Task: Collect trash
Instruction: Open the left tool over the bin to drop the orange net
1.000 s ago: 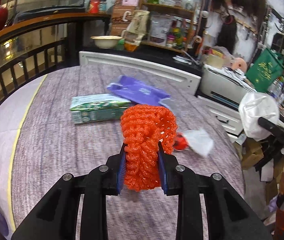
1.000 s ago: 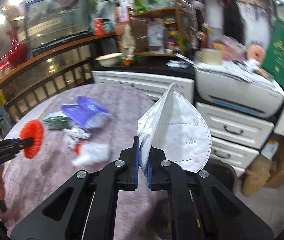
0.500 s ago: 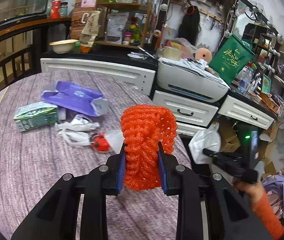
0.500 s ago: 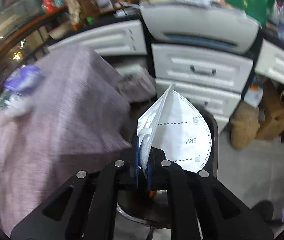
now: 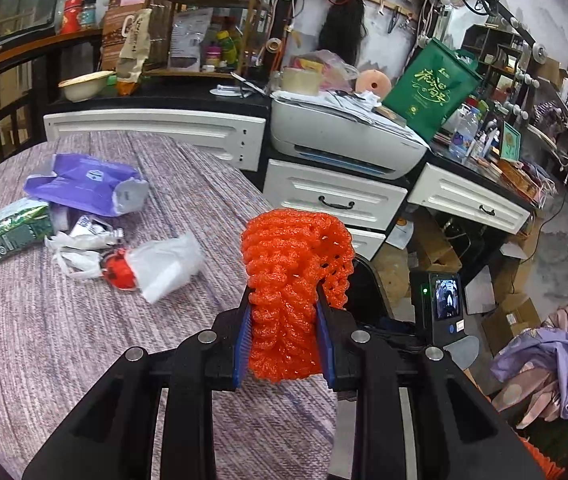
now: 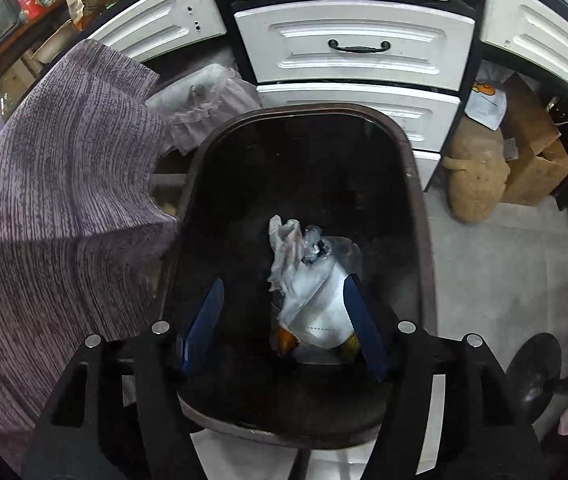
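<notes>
My left gripper (image 5: 284, 316) is shut on an orange foam net (image 5: 296, 288) and holds it above the table's right edge. On the purple tablecloth (image 5: 43, 320) lie a purple bag (image 5: 83, 184), a green carton (image 5: 15, 228), crumpled white wrappers (image 5: 79, 244) and a white plastic bag with a red piece (image 5: 155, 264). My right gripper (image 6: 284, 312) is open and empty over the dark trash bin (image 6: 416, 184). The white face mask (image 6: 324, 312) lies inside the bin with crumpled plastic (image 6: 296, 252).
White drawers (image 6: 356, 48) and a printer (image 5: 344, 140) stand behind the bin. Cardboard boxes (image 6: 532, 148) and a brown sack (image 6: 476, 176) sit on the floor to the right. The tablecloth's edge (image 6: 63, 200) is left of the bin. Purple cloth (image 5: 556, 364) lies on the floor.
My right gripper has opened and the face mask has dropped into the bin. My left gripper has carried the orange net rightward toward the table edge.
</notes>
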{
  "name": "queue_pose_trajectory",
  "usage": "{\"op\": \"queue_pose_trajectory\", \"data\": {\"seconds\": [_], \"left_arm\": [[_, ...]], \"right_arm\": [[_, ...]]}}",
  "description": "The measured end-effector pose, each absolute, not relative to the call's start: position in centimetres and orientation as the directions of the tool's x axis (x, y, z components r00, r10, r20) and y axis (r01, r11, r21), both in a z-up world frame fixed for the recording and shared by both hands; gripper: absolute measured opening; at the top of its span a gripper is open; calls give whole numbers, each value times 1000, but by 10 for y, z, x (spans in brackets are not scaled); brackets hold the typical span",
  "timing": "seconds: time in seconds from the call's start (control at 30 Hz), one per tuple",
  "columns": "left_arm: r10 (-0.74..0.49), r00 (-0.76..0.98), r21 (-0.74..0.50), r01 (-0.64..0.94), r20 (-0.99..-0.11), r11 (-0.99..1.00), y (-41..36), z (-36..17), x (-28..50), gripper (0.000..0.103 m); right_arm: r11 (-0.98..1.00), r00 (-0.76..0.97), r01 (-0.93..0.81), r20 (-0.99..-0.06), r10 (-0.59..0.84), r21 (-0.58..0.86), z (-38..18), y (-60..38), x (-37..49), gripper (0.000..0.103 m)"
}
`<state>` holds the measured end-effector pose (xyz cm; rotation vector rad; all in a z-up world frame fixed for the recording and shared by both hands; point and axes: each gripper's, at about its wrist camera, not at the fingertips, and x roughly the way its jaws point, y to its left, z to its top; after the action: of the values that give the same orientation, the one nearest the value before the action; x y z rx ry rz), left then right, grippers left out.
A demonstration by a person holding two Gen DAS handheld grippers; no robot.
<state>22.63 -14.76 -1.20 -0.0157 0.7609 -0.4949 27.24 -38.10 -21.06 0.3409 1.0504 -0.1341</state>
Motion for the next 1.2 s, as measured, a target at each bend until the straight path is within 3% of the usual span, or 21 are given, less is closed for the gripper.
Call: {"op": "queue_pose_trajectory", "data": {"seconds": [0.47,1.2], "left_arm": [[-503,514,-193,540,-695,819,-223,-34,222,28],[-416,435,-67,623,-798,780,-299,-97,227,29]], "right_arm": [[898,618,372,-784,-50,236,-147,-433,210,67],[862,642,449,-755,-128,236,-121,-476,175,67]]}}
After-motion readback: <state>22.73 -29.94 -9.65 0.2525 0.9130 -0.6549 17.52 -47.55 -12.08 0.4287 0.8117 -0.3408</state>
